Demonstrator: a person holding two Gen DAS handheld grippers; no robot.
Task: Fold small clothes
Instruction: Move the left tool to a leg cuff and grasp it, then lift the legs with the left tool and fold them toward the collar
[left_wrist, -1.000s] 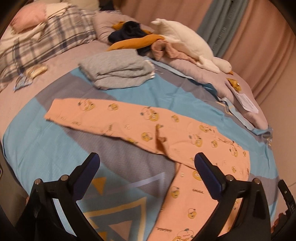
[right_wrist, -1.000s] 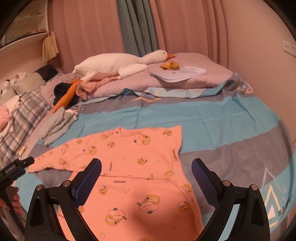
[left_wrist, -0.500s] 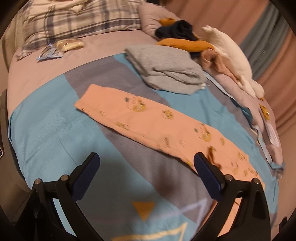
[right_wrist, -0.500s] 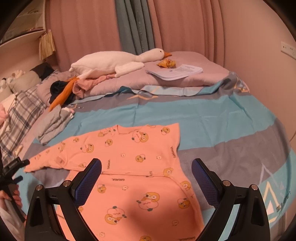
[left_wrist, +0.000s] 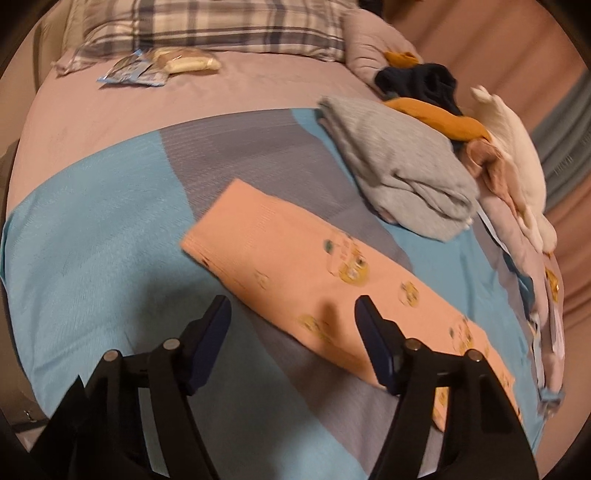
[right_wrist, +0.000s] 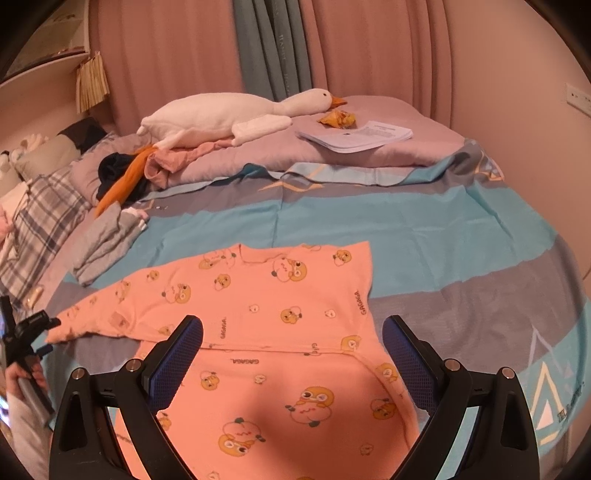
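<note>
The left gripper (left_wrist: 291, 325) has swung out to the sleeve (left_wrist: 295, 273), now just ahead of it; its jaws are closing, nothing pinched yet, likely to grab the cuff and fold inward. The right gripper (right_wrist: 291, 354) hovers spread over the shirt (right_wrist: 273, 332).

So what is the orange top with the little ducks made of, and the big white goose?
The orange top looks like thin, soft knit cotton: matte, lying flat and limp on the bedspread, with printed cartoon ducks. The exact fibre can't be told. The white goose looks like a stuffed plush toy: fuzzy, puffy, with an orange fabric beak.
</note>
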